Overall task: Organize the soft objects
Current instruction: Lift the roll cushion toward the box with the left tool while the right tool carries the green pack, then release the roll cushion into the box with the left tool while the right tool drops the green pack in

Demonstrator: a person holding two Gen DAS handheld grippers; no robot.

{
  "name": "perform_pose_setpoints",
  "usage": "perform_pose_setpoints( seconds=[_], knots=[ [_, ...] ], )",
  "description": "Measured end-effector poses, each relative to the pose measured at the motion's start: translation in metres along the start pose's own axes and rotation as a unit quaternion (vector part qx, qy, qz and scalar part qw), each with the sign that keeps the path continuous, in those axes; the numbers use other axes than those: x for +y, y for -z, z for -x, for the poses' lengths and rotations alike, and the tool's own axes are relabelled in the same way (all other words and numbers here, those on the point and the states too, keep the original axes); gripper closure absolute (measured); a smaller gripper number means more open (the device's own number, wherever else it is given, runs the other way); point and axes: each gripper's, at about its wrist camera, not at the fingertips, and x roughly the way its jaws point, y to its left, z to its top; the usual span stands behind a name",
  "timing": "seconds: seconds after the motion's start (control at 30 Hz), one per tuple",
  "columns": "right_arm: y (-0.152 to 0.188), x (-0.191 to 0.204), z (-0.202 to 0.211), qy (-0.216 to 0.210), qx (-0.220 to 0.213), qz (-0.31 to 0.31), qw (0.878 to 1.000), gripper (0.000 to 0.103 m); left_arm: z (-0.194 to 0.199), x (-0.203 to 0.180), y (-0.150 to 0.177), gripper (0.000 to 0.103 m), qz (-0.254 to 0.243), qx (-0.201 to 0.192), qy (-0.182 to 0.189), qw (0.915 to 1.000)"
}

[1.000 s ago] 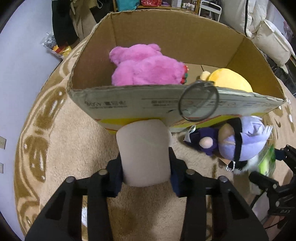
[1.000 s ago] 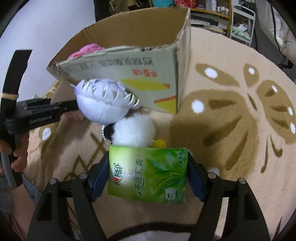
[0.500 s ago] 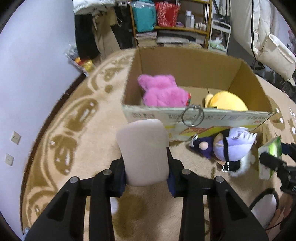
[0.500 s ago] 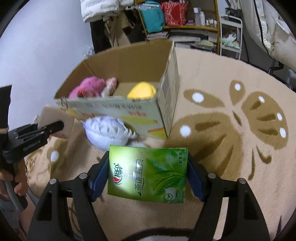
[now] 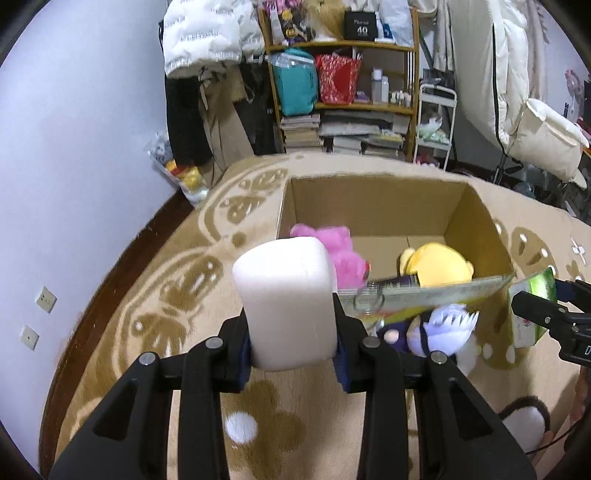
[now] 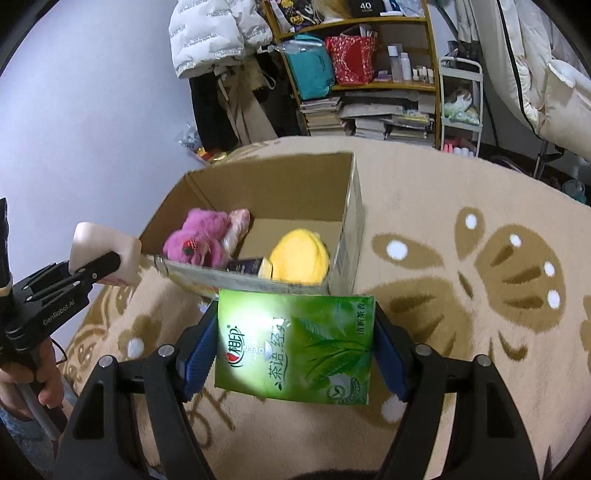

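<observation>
Holding a pale foam block [image 5: 290, 306] clamped in our left gripper [image 5: 291, 350] and a green tissue pack [image 6: 295, 347] pinched in our right gripper [image 6: 295, 354], both above the rug [image 6: 461, 221]. Cardboard box [image 6: 347, 218] just ahead holds a pink plush [image 6: 197, 240] and a yellow plush [image 6: 299, 256]; a purple doll [image 5: 436, 330] lies outside against its near wall.

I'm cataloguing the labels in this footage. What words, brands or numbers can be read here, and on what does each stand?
"GenRobot.AI": on the black body of the left gripper.
"OPEN", beside Chinese brand lettering: on the green tissue pack in the right gripper.
"40": on a black box on the shelf's top.
Print on the cardboard box front flap: too blurred to read.
Book spines on the shelf: too small.
</observation>
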Motion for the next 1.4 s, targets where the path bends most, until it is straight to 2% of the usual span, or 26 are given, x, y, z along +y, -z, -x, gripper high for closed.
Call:
perform_pose_setpoints(
  seconds=[0.37,0.63,0.77,1.17,1.3,1.4],
  knots=[
    [-0.03,0.002,0.001,-0.003,-0.032,0.007,0.999,0.024,0.001,-0.008,-0.041,0.07,-0.015,-0.047,-0.008,0.9988],
    [-0.045,0.004,-0.008,-0.007,-0.042,0.014,0.999,0.024,-0.009,-0.02,-0.06,0.068,-0.023,-0.071,0.004,0.9972],
    [-0.049,0.008,-0.016,-0.012,-0.045,0.02,0.999,0.024,-0.021,-0.028,-0.058,0.068,-0.032,-0.066,0.012,0.9972],
    [-0.061,0.013,-0.038,-0.017,-0.044,0.03,0.998,0.024,-0.054,-0.039,-0.051,0.064,-0.017,-0.036,0.071,0.9967],
    [-0.065,0.012,-0.043,-0.016,-0.046,0.034,0.998,0.023,-0.06,-0.042,-0.051,0.058,-0.017,-0.029,0.072,0.9969],
    [-0.067,0.011,-0.044,-0.019,-0.045,0.029,0.998,0.023,-0.062,-0.043,-0.051,0.047,-0.015,-0.026,0.066,0.9974]
  ],
)
